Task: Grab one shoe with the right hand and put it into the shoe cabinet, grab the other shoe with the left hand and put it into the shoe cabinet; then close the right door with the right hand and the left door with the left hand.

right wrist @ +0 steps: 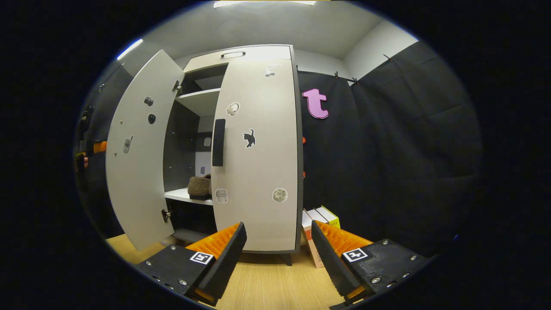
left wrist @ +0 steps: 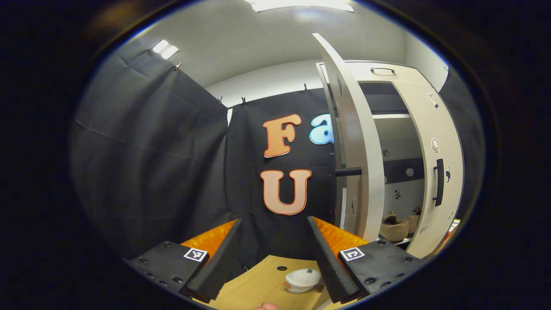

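Brown shoes (right wrist: 199,186) sit inside the half-open shoe cabinet (right wrist: 254,56).

Matt, smooth cabinet (right wrist: 258,172) doors; fuzzy cloth shoes (left wrist: 394,228) on its shelf; pale wood-grain desk (right wrist: 275,284); creased matt cloth wall (left wrist: 150,163); ridged fingers (right wrist: 217,262).

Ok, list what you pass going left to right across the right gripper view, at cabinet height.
Open left door → shoe on the shelf inside → right door's black handle → cat sticker on the right door → black cloth wall.
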`<state>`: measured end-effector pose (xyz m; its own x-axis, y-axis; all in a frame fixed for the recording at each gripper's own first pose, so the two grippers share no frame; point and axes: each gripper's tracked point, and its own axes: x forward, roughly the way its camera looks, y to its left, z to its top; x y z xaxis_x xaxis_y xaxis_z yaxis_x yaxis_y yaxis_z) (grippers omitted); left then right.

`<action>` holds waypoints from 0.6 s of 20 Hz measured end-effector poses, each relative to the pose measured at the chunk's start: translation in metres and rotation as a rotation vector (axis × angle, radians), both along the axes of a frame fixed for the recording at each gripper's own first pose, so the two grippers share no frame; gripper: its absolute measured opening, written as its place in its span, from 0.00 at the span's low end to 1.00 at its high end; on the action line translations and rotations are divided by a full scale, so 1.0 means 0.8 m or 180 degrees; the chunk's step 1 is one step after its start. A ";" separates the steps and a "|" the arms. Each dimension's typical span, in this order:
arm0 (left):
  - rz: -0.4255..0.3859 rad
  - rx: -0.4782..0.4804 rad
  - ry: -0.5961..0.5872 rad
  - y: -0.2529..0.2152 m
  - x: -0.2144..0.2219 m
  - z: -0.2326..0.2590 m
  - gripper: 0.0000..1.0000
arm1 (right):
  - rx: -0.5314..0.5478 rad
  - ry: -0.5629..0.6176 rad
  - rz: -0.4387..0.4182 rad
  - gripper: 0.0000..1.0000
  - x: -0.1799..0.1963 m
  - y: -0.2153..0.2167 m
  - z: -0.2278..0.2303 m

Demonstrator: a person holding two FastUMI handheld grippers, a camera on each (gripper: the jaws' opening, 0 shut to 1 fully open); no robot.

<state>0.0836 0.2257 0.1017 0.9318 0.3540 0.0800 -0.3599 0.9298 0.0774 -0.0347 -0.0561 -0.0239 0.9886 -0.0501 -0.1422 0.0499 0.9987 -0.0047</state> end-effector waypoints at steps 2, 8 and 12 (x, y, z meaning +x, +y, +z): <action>-0.0019 -0.0101 0.0005 -0.001 0.000 -0.001 0.93 | 0.0011 0.0020 0.0019 0.93 0.002 0.000 -0.004; -0.0071 -0.0322 -0.0012 -0.015 -0.004 -0.007 0.96 | -0.0008 0.0011 0.0083 0.93 0.003 0.004 -0.004; -0.0218 -0.0282 0.0007 -0.046 -0.003 -0.005 0.96 | 0.0049 0.0056 0.0086 0.93 0.003 0.002 -0.008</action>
<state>0.0810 0.1891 0.0979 0.9542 0.2950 0.0490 -0.2951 0.9554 -0.0055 -0.0326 -0.0547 -0.0299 0.9869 -0.0211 -0.1603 0.0230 0.9997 0.0100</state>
